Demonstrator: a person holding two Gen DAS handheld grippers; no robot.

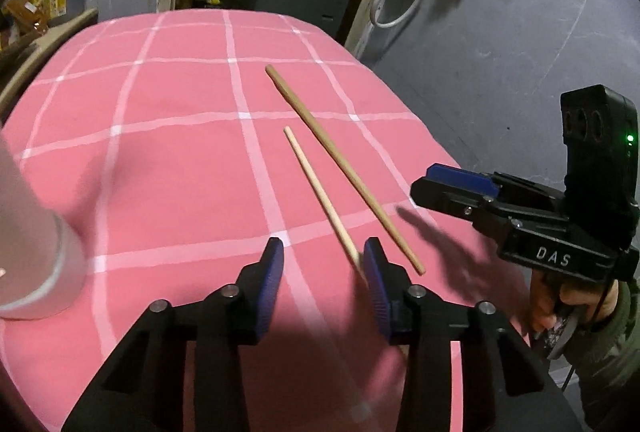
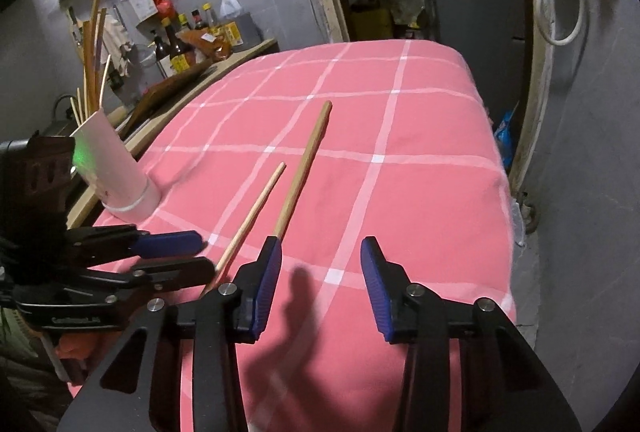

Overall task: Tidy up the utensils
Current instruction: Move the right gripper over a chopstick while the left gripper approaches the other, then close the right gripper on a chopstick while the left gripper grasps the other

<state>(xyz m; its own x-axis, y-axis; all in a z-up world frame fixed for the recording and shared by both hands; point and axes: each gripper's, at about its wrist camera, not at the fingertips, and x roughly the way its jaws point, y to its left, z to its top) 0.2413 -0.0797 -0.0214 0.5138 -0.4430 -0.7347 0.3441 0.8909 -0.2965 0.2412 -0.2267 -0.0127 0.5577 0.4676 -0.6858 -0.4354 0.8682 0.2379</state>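
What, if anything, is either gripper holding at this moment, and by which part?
Nothing is held. The left gripper and right gripper are both open, and the thin chopstick and thicker wooden stick lie on the pink tablecloth.

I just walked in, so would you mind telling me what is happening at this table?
A person holding a gripper in each hand is tidying wooden utensils on a pink checked tablecloth. Two sticks lie loose side by side: a thinner chopstick and a thicker, longer one. The left gripper is open with the thinner chopstick's near end beside its right finger, not gripped. The right gripper is open and empty. A white cup at the table's left edge already holds several sticks.
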